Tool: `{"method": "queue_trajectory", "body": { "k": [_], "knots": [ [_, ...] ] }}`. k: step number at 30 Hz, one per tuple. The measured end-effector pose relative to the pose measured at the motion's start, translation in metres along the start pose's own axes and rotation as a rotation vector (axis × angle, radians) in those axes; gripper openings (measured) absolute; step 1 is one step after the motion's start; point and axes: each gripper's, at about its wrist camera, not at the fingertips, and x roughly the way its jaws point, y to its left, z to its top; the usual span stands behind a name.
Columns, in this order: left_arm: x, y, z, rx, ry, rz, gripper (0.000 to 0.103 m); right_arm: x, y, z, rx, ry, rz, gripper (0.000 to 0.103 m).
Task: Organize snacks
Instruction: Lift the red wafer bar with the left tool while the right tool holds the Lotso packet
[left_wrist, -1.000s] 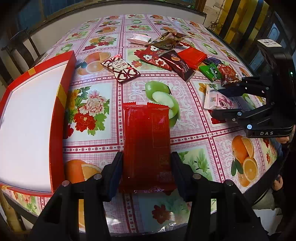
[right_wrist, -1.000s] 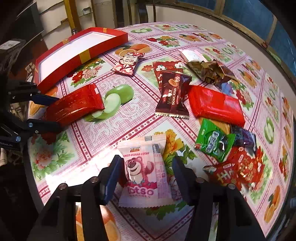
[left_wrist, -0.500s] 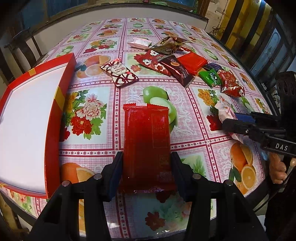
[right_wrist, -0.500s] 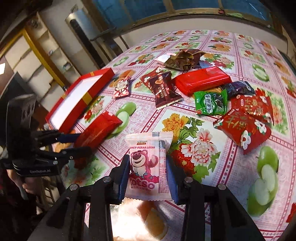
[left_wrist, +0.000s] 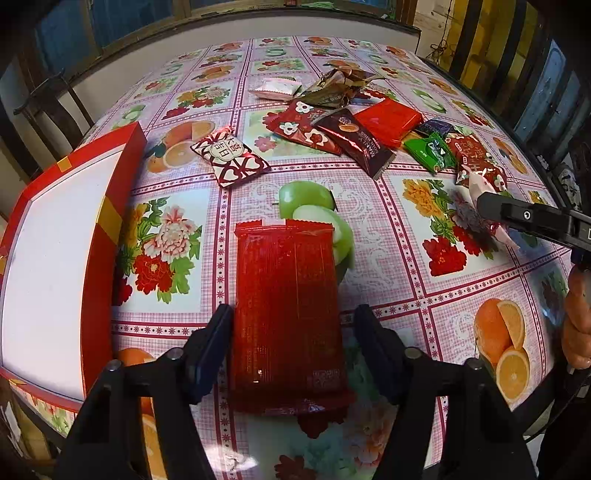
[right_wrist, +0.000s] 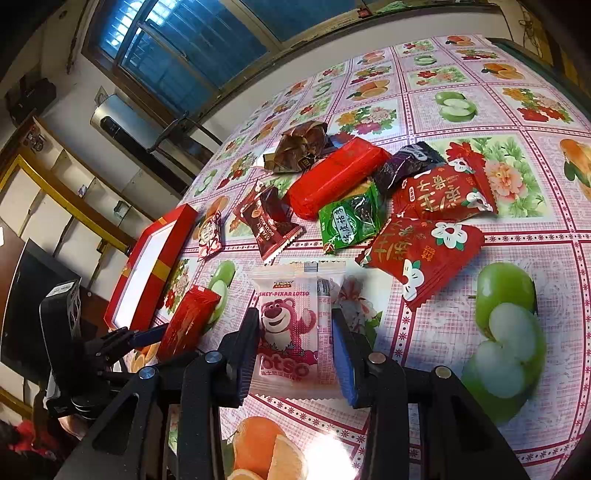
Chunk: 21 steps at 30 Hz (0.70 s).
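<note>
Our right claw has pinched and lifted the pink packet off the counter — our left claw still pinches the red packet, both bound for the box.

Snack pile beyond tool

Red gift box: left and lower portions cut off by the frame edge in the left wrist view.
Lotso bear packet: mostly hidden behind the right tongs; print unreadable there.
Right tongs: one finger shows; the body runs off the right edge.
Purple packet: partly buried under neighbouring wrappers; label too dark to read.
Long red packet: far end concealed by the left tongs.
Tabletop: right edge cropped.
</note>
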Motion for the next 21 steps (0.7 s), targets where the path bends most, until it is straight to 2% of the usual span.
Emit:
{"method": "queue_trajectory", "body": {
  "k": [1,3,21],
  "knots": [
    [0.000,0.000,0.001,-0.001,-0.006,0.005,0.053,-0.001,-0.001,0.000,0.003,-0.001,0.008,0.040],
    [0.000,0.001,0.002,-0.002,-0.013,0.000,0.050,-0.001,0.000,0.001,0.003,-0.003,0.018,0.040],
    [-0.010,-0.016,0.002,0.021,-0.068,0.027,0.049,-0.003,0.003,0.001,-0.013,-0.034,0.007,0.040]
  ]
}}
